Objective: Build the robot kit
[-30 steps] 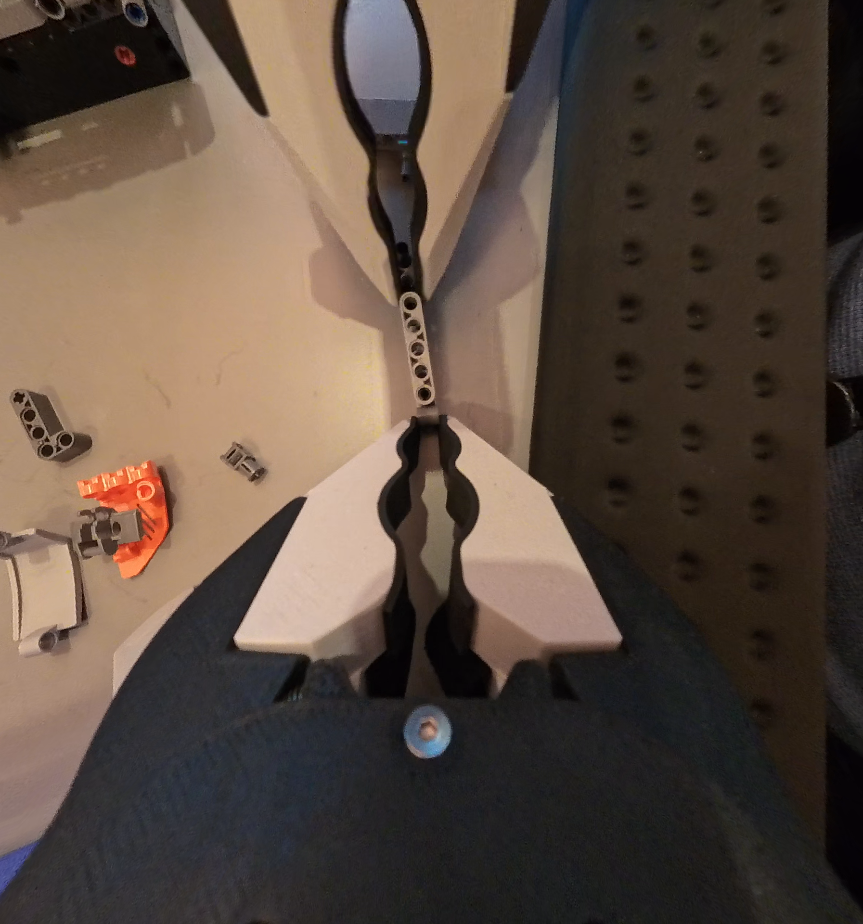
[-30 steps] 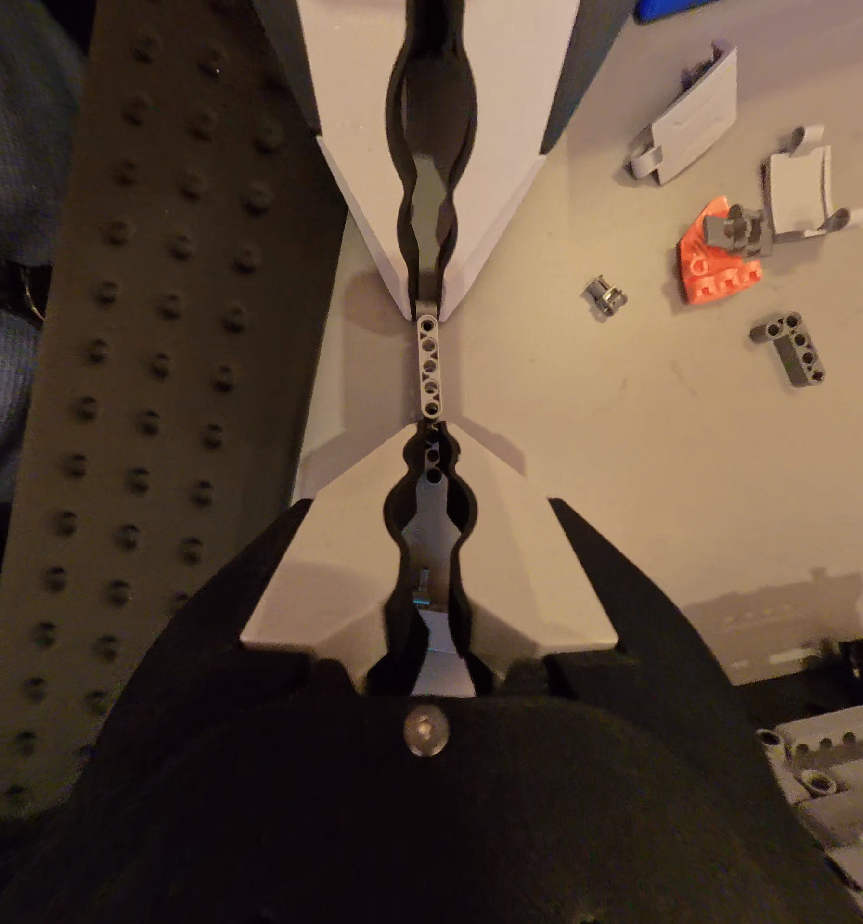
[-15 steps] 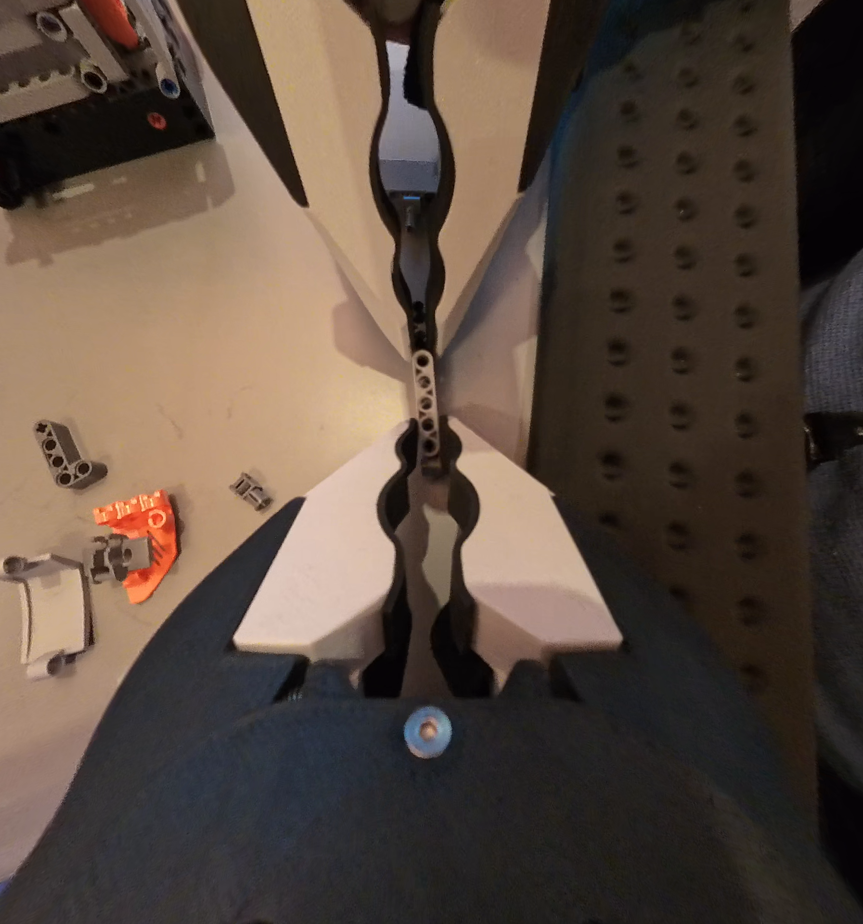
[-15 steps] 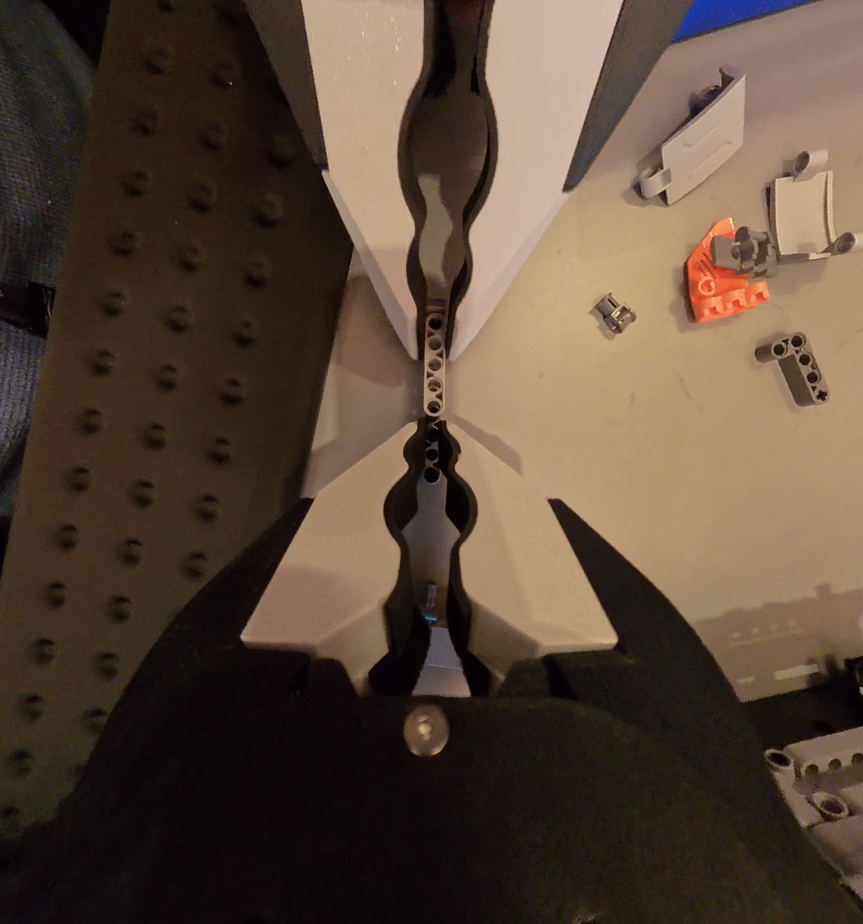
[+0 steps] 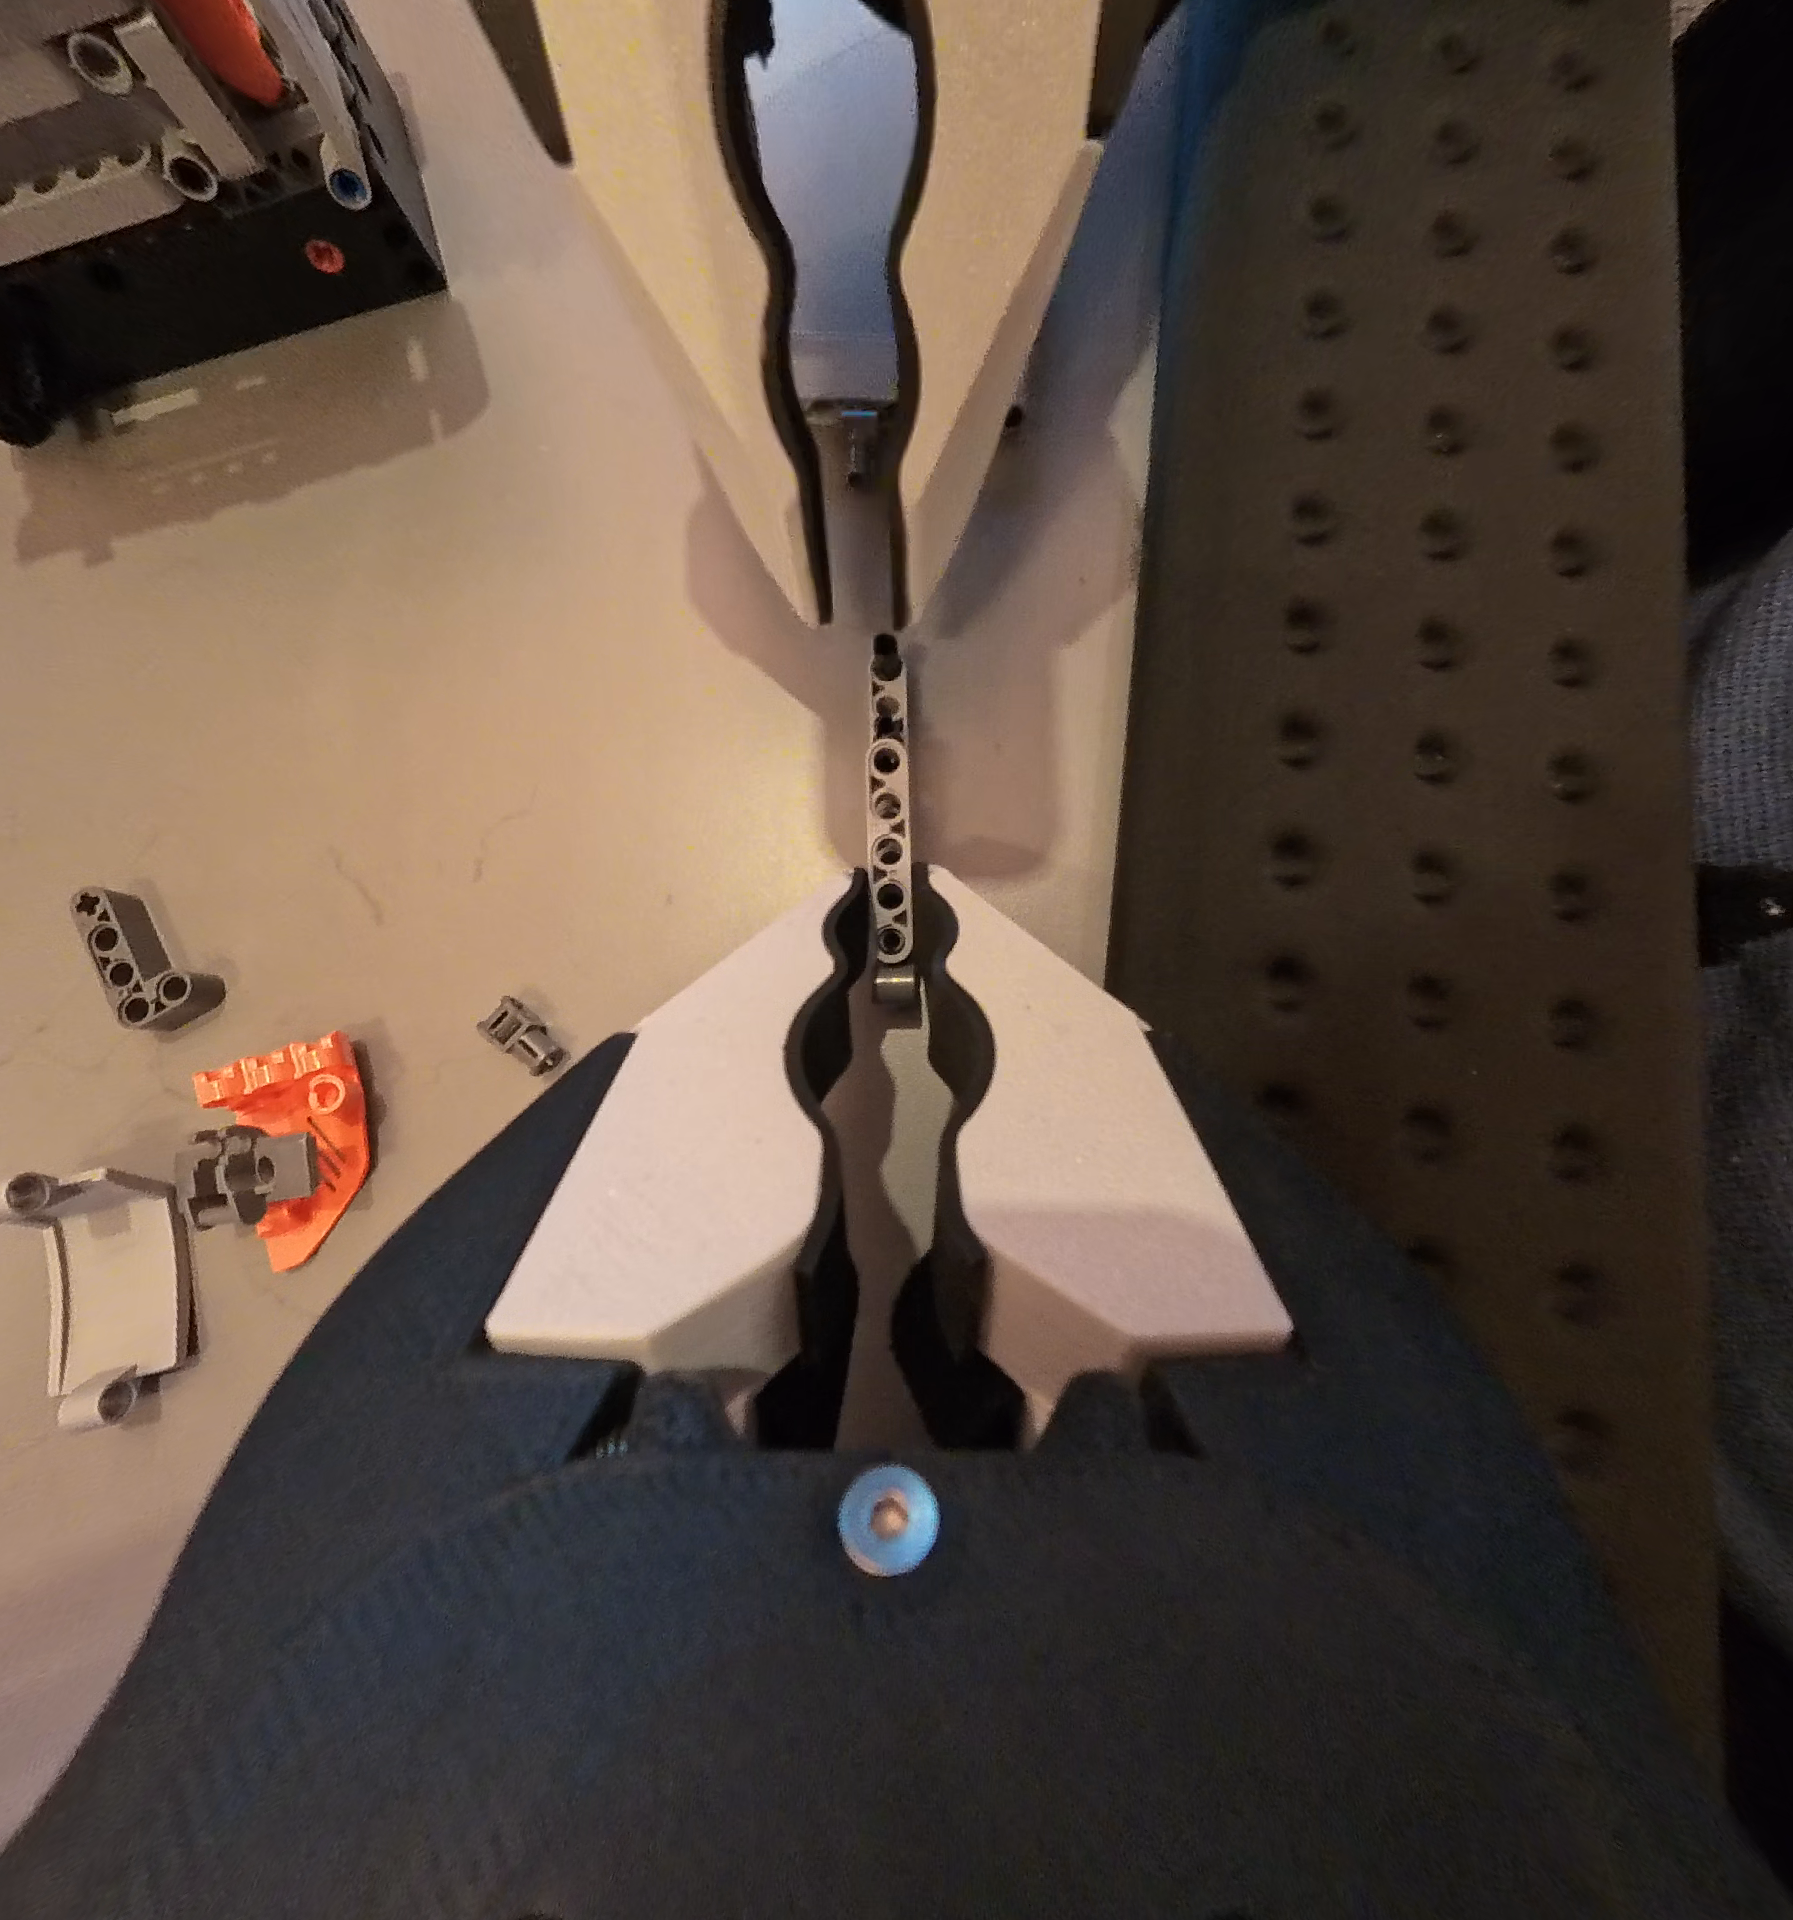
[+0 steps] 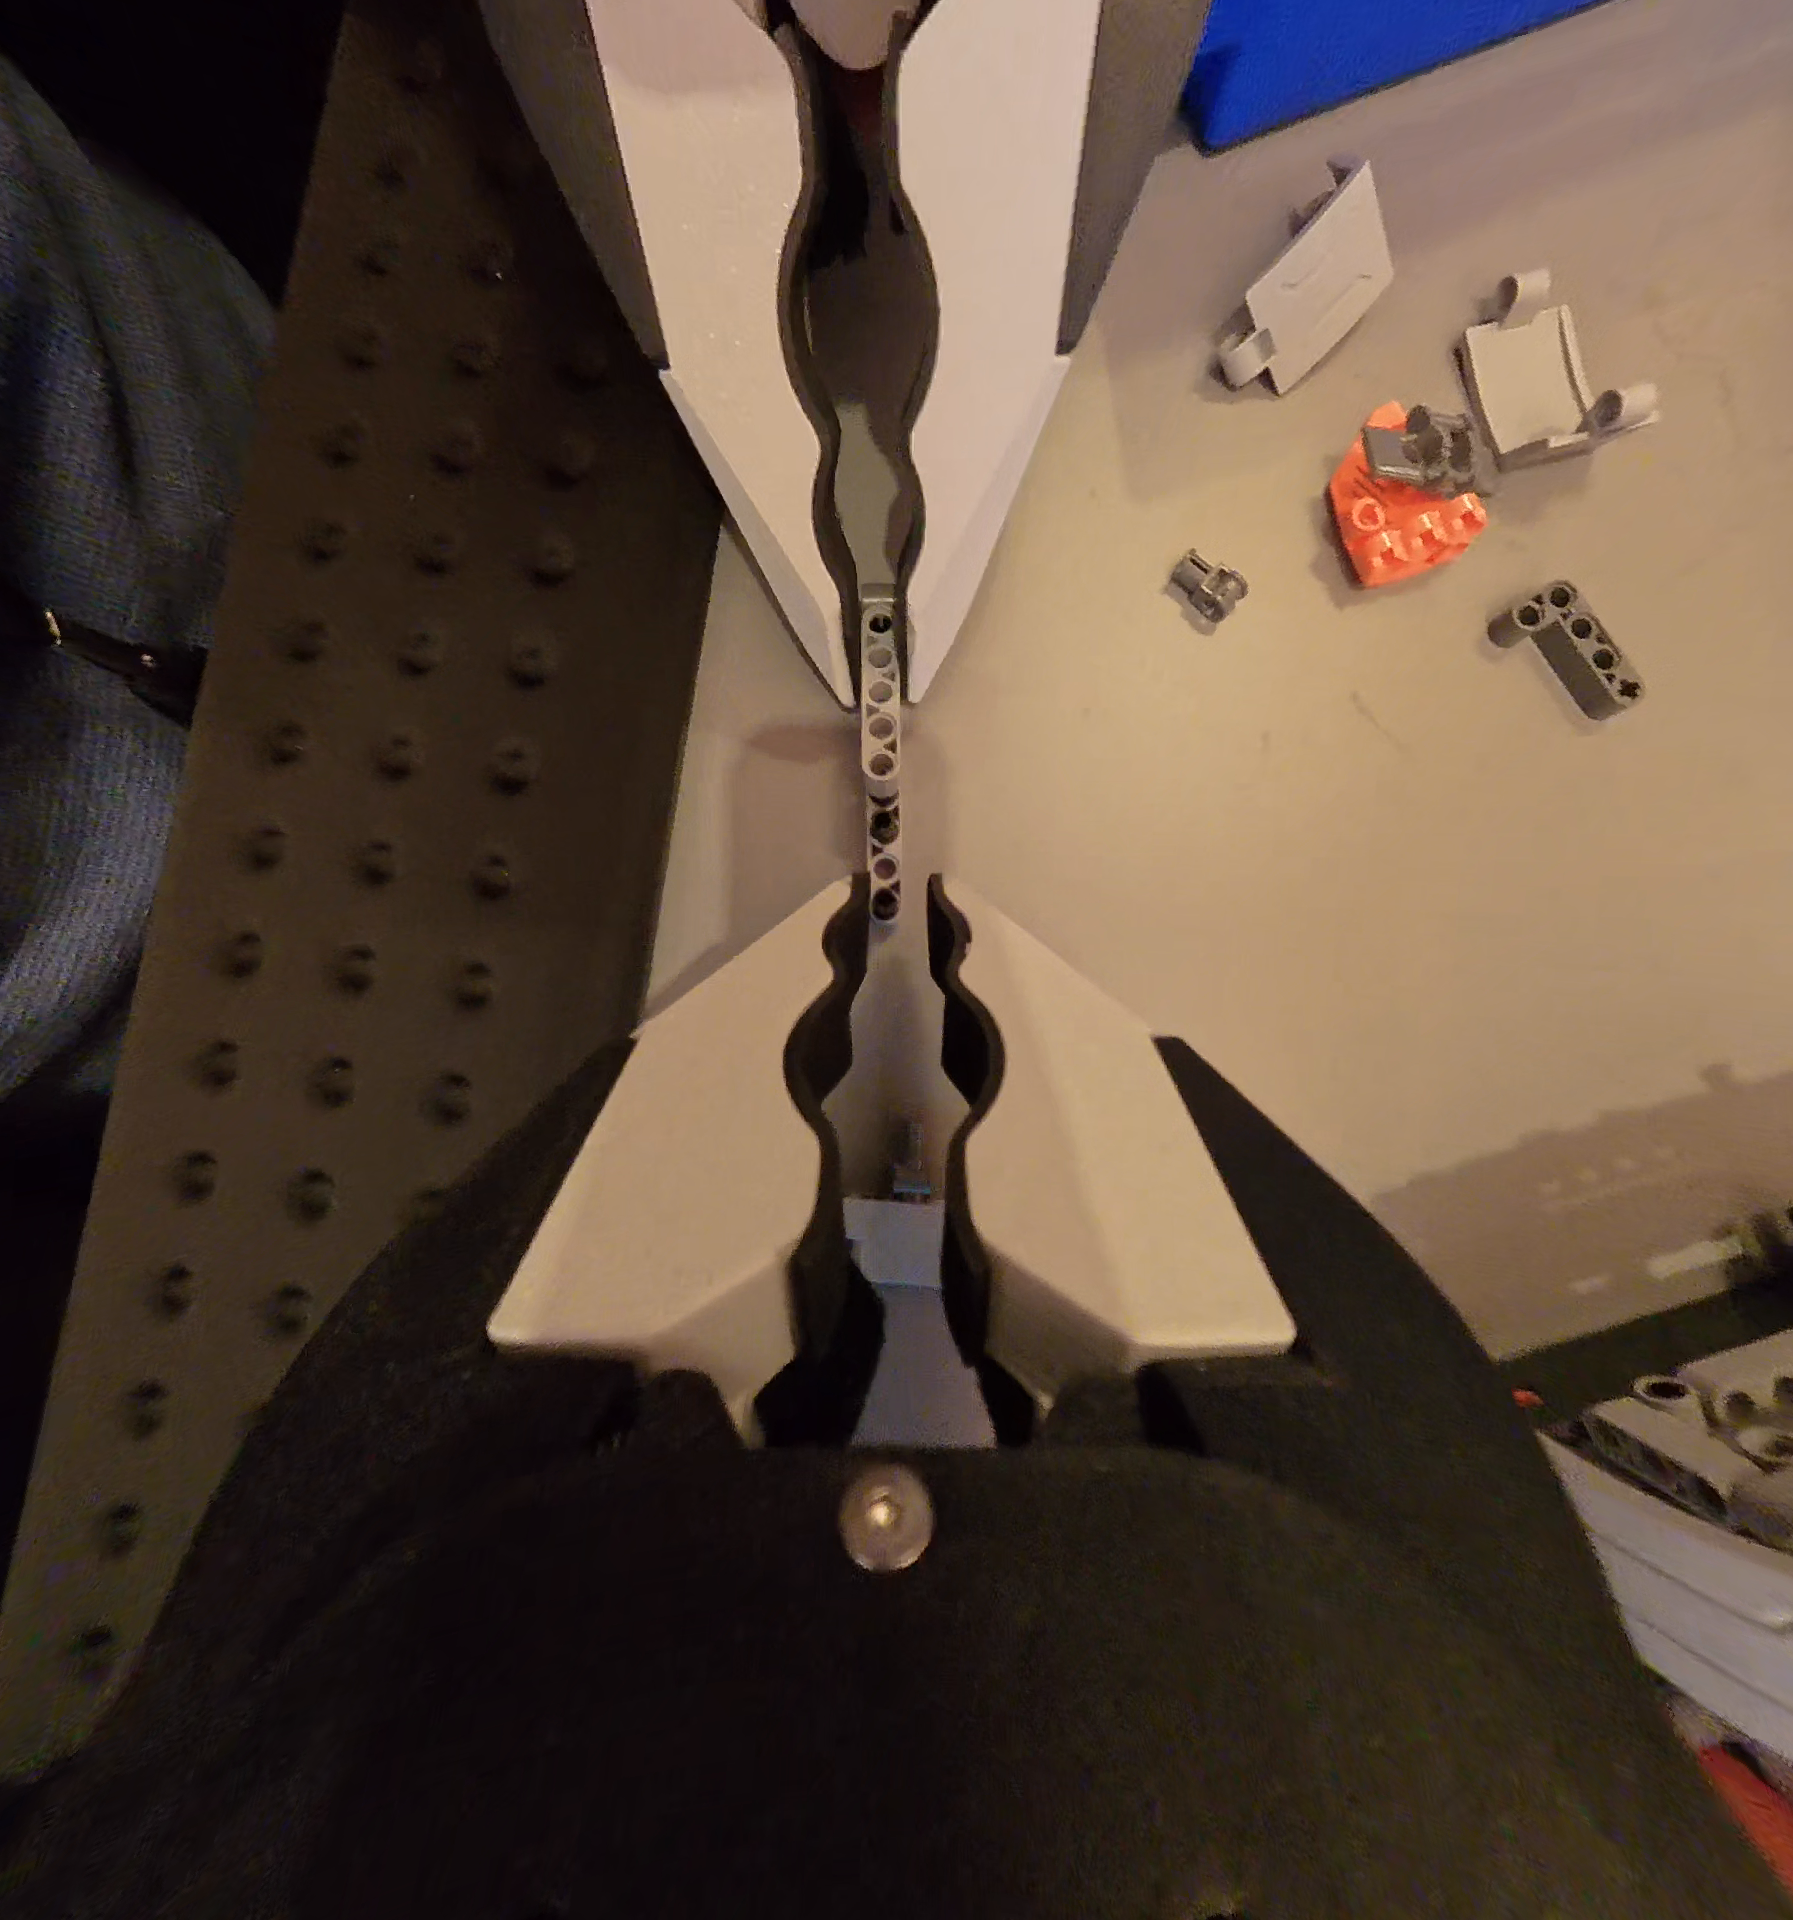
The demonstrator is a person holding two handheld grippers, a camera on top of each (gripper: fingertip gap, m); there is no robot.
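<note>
A thin grey beam [image 5: 887, 821] with a row of holes and a darker far end is held level above the beige table [image 5: 352, 675]. My left gripper [image 5: 892, 899] is shut on its near end. My right gripper [image 5: 861, 618] faces it from the far side, and the beam's dark end lies just outside its tips. In the right wrist view my right gripper [image 6: 890, 888] is open, its jaws slightly apart. The beam [image 6: 881, 727] has its dark end between them without touching. The left gripper [image 6: 884, 681] grips the beam's far end there.
A dark perforated board [image 5: 1432, 727] lies along the table's edge beside both grippers, with a person's clothed body beyond it. Loose parts lie to the other side: an orange piece [image 5: 294, 1132], a dark grey angled beam [image 5: 133, 956], a small connector [image 5: 523, 1034], a grey curved panel [image 5: 118, 1278]. A built brick model [image 5: 144, 187] stands farther off. My hands' fingertips stand some 4 cm from each other. The small connector [image 5: 523, 1034] sits 7 cm or so from the ends of my left fingers. My right wrist view [image 6: 1206, 581] looks at it from another angle.
The right gripper held the beam and the left slid onto its free end. Now the left is shut on the beam, and the right has opened and drawn back off it.
</note>
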